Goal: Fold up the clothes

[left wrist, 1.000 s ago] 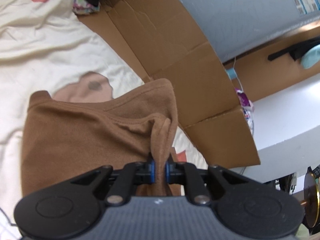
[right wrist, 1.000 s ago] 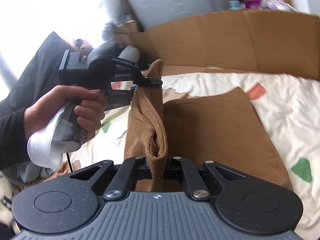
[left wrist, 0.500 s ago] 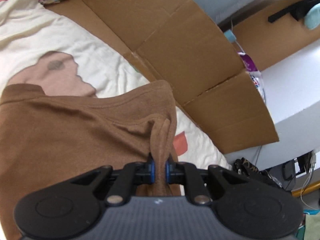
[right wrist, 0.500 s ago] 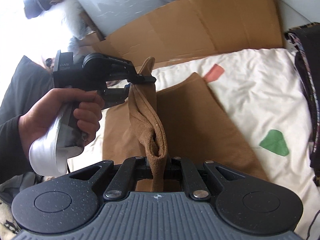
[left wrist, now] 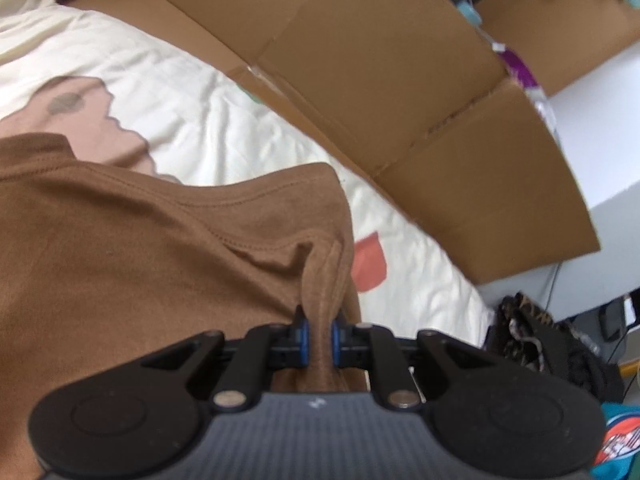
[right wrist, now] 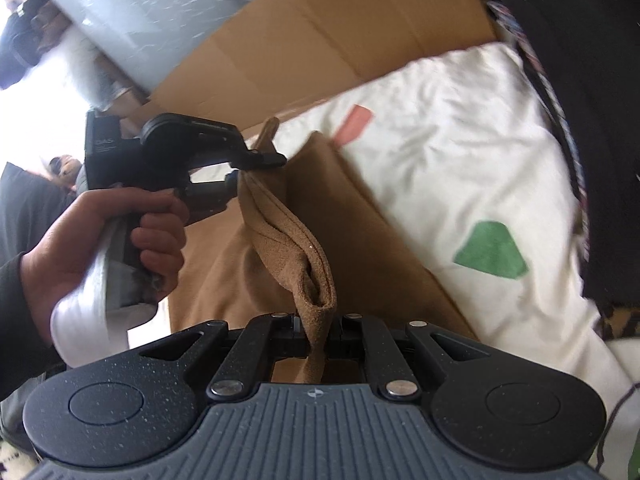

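A brown garment (left wrist: 120, 248) lies partly on a cream bedsheet (left wrist: 180, 92) with coloured patches. My left gripper (left wrist: 318, 338) is shut on a bunched edge of the garment. My right gripper (right wrist: 318, 336) is shut on another part of the same hemmed edge (right wrist: 296, 256), which stretches up between the two grippers. In the right wrist view the left gripper (right wrist: 256, 160) shows at upper left, held by a hand, with the garment (right wrist: 352, 216) hanging from it onto the sheet (right wrist: 460, 140).
Flattened cardboard (left wrist: 380, 72) stands along the far side of the bed, also in the right wrist view (right wrist: 320, 40). Dark patterned fabric (right wrist: 592, 120) lies at the right edge. A black bag (left wrist: 552, 344) sits on the floor beyond the bed.
Both grippers keep hold of the garment and have swung it sideways. The views have tilted: more of the sheet's right side and the dark fabric now show.
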A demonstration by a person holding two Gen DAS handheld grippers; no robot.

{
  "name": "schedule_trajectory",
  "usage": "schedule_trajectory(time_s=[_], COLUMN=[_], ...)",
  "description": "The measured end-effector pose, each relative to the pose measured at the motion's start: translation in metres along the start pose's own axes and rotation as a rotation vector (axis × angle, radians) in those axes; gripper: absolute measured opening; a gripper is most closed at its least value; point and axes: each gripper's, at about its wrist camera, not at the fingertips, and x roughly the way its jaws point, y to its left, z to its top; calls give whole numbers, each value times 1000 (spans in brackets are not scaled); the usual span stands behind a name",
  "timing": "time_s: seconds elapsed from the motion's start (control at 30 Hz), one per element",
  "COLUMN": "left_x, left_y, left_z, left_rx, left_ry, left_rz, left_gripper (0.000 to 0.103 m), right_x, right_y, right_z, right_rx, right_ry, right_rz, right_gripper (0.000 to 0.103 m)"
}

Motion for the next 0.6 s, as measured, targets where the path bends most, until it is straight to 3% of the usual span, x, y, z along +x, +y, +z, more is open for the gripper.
schedule_trajectory(time_s=[0.6], left_x=[28], left_y=[-25], left_z=[-7], left_rx=[67], left_ry=[7], left_rz=[74], left_gripper=[11], right_x=[7], right_y=[-37], right_z=[-13], right_rx=[117], right_ry=[22], right_rz=[-47], right_gripper=[4])
